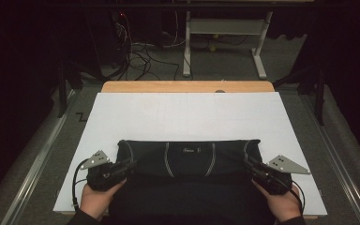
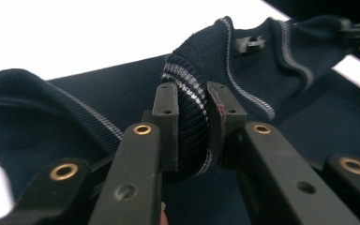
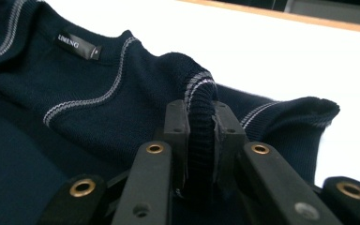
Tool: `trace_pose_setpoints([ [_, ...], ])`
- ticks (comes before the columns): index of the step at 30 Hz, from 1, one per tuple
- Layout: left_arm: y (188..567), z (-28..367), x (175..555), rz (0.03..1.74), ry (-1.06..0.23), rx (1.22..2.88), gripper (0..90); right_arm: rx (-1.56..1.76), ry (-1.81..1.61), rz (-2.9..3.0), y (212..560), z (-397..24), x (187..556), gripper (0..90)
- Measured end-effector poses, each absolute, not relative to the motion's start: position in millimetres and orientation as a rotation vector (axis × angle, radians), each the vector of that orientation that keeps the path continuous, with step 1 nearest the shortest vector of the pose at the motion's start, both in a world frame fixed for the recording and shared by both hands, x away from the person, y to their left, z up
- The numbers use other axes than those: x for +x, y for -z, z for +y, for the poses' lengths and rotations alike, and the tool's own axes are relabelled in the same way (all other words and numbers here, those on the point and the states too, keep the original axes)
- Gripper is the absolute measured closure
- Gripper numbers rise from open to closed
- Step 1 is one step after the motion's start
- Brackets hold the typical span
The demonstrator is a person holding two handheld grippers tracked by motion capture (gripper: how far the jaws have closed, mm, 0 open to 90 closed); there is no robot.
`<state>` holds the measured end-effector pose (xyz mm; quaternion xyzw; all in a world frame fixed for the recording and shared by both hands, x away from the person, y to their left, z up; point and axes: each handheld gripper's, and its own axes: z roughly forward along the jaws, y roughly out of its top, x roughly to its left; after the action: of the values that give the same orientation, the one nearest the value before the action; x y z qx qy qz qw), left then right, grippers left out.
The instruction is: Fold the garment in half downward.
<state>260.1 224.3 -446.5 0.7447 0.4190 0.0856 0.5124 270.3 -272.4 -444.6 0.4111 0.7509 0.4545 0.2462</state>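
1. The fingers of the left gripper pinch a thick roll of the sweater. The striped ribbed edge sits right between them.
2. The fingers of the right gripper pinch another fold of the same ribbed edge. The dark knit fills the gap between the pads.
3. From the high view, the left gripper grips the sweater at its left end. The right gripper grips it at its right end.
4. Each gripper sits in one hand. The left hand and the right hand come in from the bottom edge.
5. The sweater is dark blue with thin grey stripes. It lies on the near part of the white sheet, stretched wide between the two grippers.
6. Its near part hangs over the table's near edge.
7. A small label sits inside the neck, in the middle of the sweater.
8. The white sheet lies on a wooden table. The far strip of wood is bare.
9. Past the table there are cables on the floor and a grey stand.
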Motion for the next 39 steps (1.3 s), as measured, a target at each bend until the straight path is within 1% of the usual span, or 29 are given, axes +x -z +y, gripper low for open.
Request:
trace_pose_setpoints([
  [6,452.9,229.0,236.5,1.011,-0.176,1.823,71.9,1.136,-1.286,2.064,445.7,-283.8,243.7,79.4],
  [10,456.7,229.5,226.1,1.022,-0.186,1.865,71.7,1.102,-1.278,2.093,447.5,-282.5,228.4,79.1],
  [13,458.8,228.9,222.3,1.02,-0.219,1.886,71.3,1.09,-1.25,2.116,450.3,-280.6,219.7,78.5],
  [15,462.2,229.9,224.9,1.039,-0.213,1.896,69.4,1.093,-1.233,2.12,452.3,-280.7,218.3,77.2],
  [16,463.3,230.7,226.9,1.048,-0.208,1.905,66.3,1.105,-1.223,2.125,454.1,-281.0,218.7,74.7],
  [17,463.8,231.3,228.3,1.058,-0.197,1.907,61.2,1.117,-1.218,2.124,455.3,-280.9,219.1,70.3],
  [19,462.9,234.8,230.5,1.078,-0.161,1.884,52.1,1.122,-1.215,2.11,455.8,-281.3,219.6,63.4],
  [20,460.4,237.9,229.9,1.073,-0.163,1.857,48.2,1.125,-1.222,2.097,454.8,-282.4,219.4,59.7],
  [21,458.3,239.8,228.8,1.07,-0.182,1.842,45.9,1.133,-1.242,2.07,453.2,-284.5,219.7,54.8],
  [23,452.9,244.2,228.3,1.072,-0.241,1.82,40.5,1.147,-1.266,2.037,450.9,-288.1,220.4,53.0],
  [25,450.9,249.3,231.1,1.086,-0.271,1.799,38.1,1.153,-1.277,2.0,447.8,-293.5,222.3,51.6],
  [27,451.1,252.5,238.4,1.105,-0.297,1.803,33.0,1.165,-1.269,1.962,444.6,-298.6,227.0,48.8],
  [28,451.6,253.6,243.4,1.117,-0.313,1.806,32.7,1.177,-1.258,1.944,443.7,-300.5,230.3,47.5],
  [30,452.6,255.3,256.6,1.149,-0.332,1.821,27.0,1.2,-1.237,1.926,443.9,-303.5,239.7,44.0],
  [34,459.5,256.2,285.4,1.226,-0.33,1.857,18.8,1.262,-1.167,1.941,450.0,-305.0,264.4,33.8],
  [35,463.5,256.9,296.9,1.264,-0.301,1.867,16.6,1.28,-1.155,1.949,451.8,-304.8,271.3,31.4],
  [36,466.1,257.8,303.6,1.286,-0.287,1.867,15.4,1.31,-1.146,1.953,453.4,-304.5,280.2,29.7],
  [39,474.5,256.1,323.9,1.372,-0.291,1.894,15.3,1.346,-1.099,1.941,453.2,-301.8,298.0,30.0],
])
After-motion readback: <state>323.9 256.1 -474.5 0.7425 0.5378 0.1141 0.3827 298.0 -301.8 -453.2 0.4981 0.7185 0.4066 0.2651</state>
